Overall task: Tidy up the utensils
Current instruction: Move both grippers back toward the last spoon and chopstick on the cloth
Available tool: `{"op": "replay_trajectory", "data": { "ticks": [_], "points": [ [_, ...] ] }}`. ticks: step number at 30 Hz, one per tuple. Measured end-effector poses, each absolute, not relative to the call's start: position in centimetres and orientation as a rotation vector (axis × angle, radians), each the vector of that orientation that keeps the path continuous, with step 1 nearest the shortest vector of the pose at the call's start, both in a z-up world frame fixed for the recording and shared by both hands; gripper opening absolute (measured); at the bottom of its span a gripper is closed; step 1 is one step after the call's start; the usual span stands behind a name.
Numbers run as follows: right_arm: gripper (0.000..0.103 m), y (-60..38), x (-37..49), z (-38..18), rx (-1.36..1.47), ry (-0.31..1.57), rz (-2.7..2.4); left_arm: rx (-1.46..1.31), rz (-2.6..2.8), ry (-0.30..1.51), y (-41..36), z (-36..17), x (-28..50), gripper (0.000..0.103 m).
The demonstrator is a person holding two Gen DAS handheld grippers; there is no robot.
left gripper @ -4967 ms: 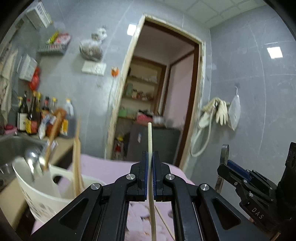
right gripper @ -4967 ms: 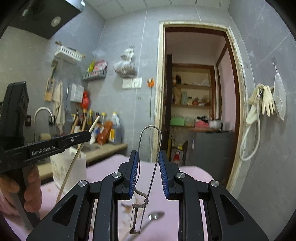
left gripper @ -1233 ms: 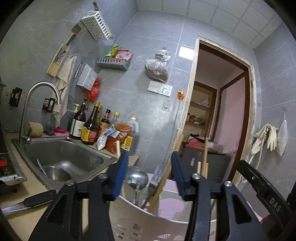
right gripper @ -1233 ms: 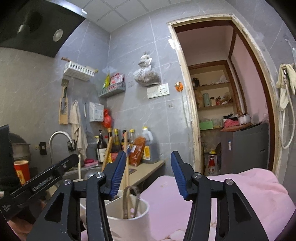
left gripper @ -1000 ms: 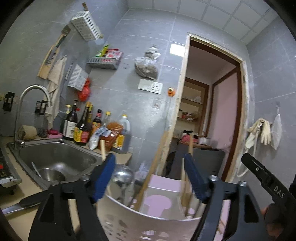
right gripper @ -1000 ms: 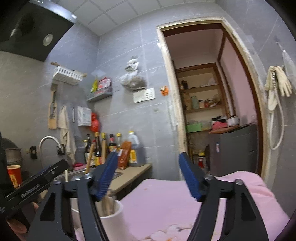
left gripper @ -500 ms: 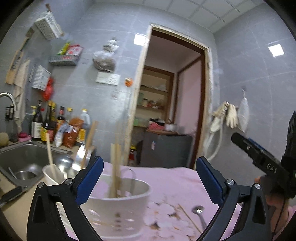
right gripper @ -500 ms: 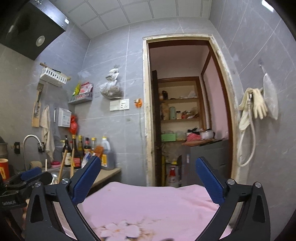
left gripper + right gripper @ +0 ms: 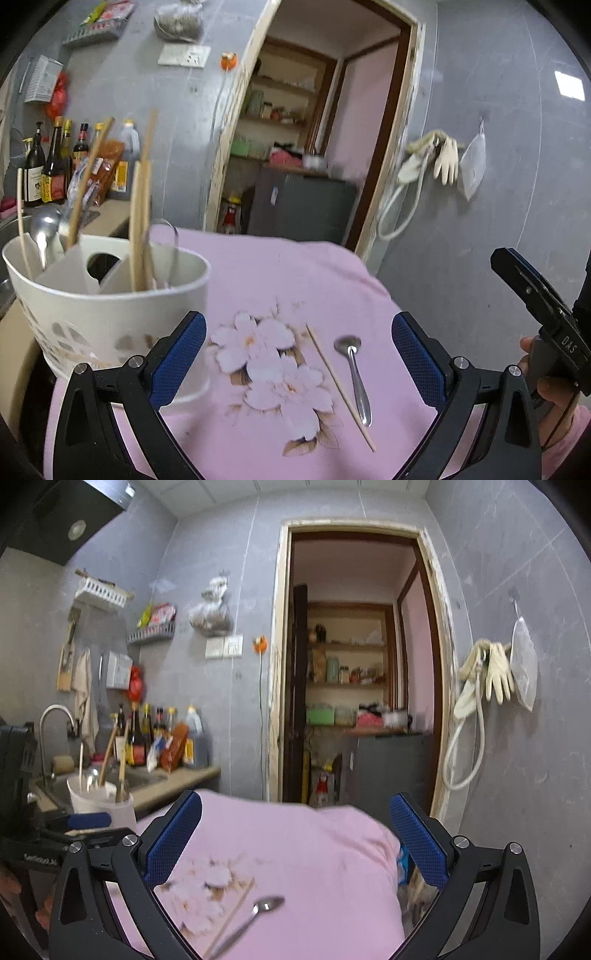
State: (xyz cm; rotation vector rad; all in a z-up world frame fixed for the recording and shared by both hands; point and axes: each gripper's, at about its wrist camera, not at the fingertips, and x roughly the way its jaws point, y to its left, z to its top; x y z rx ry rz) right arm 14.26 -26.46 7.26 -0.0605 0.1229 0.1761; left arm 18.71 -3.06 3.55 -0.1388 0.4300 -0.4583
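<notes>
A white utensil holder stands at the left of the pink flowered cloth; it holds chopsticks, a ladle and a wire peeler. A metal spoon and one loose chopstick lie side by side on the cloth. My left gripper is wide open and empty above them. My right gripper is wide open and empty; the spoon and chopstick lie below it, and the holder shows far left.
A sink with tap and sauce bottles sit on the counter to the left. An open doorway with shelves is behind the table. Rubber gloves hang on the right wall. The cloth drops off at its far and right edges.
Both grippers let go of their chopstick and peeler, which now stand in the holder. Both jaws opened wide and drew back and tilted down over the spoon and loose chopstick.
</notes>
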Motion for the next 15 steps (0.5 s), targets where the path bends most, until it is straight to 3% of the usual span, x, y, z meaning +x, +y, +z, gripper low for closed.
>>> {"op": "replay_trajectory", "data": {
  "ticks": [9,15],
  "points": [
    [0.102,-28.3,17.6,4.3,-0.02,0.386,0.242,-0.042,-0.513,0.598,-7.0,1.5,20.3,0.096],
    [0.088,-28.5,19.6,2.5,-0.023,0.502,0.275,-0.045,-0.566,0.767,-8.7,-0.4,23.4,0.076]
  ]
}}
